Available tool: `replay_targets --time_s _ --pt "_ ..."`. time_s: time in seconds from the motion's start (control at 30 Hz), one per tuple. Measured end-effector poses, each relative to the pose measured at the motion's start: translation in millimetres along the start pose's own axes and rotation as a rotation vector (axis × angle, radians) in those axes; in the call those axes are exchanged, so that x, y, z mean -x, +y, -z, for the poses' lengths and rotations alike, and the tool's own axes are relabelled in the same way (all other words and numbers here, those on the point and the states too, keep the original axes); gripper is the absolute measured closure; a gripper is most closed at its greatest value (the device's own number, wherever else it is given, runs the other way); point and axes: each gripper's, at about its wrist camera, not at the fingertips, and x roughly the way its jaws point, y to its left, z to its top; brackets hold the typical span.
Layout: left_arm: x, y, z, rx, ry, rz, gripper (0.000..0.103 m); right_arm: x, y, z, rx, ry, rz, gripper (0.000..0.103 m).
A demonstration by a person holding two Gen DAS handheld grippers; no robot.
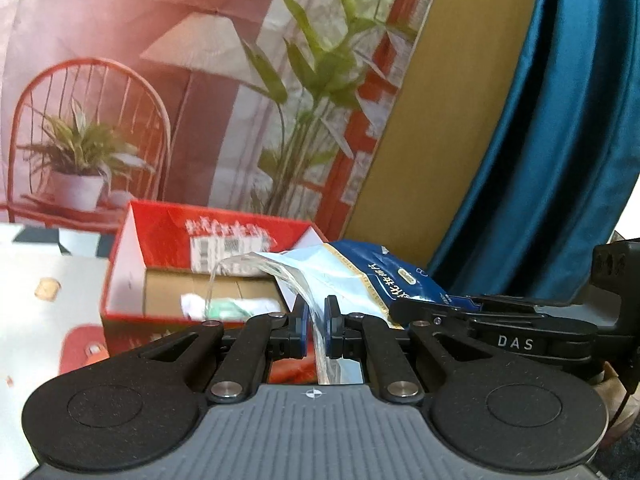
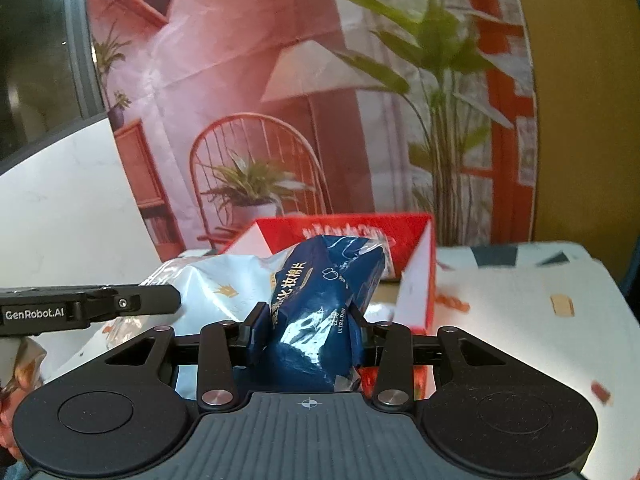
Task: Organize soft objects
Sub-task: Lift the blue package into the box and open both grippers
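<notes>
The left tool [image 1: 316,330] pinches a clear plastic flap [image 1: 296,280] of the blue packet [image 2: 320,312] (cotton pads), which the right tool [image 2: 306,334] clamps before the red box [image 2: 416,280].

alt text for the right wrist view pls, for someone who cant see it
The right tool is shut on a dark blue soft packet, held in front of an open red box on a white table. A silvery-white bag lies to its left, near the left tool's finger.
</notes>
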Motion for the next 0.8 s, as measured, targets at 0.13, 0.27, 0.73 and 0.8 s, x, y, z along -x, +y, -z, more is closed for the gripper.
replay_targets --time_s 0.13,0.27,0.73,0.8 --pt "-12.1 9.4 -17.1 -0.014 -0.011 -0.028 0.094 -20.7 6.6 -17.2 0.061 -0.008 -0.001 0.067" --pt "-29.6 23.2 -33.2 -0.020 -0.018 -0.054 0.094 -47.0 5.1 -35.7 0.072 -0.012 -0.004 0.067" --pt "-118.4 70.0 -53.2 -0.003 0.080 -0.132 0.094 -153.4 -14.5 -59.2 0.145 0.071 0.028 0.067" --pt "-130.3 73.4 -52.3 -0.006 0.105 -0.139 0.094 -166.4 -20.0 -56.1 0.131 0.095 0.035 0.067"
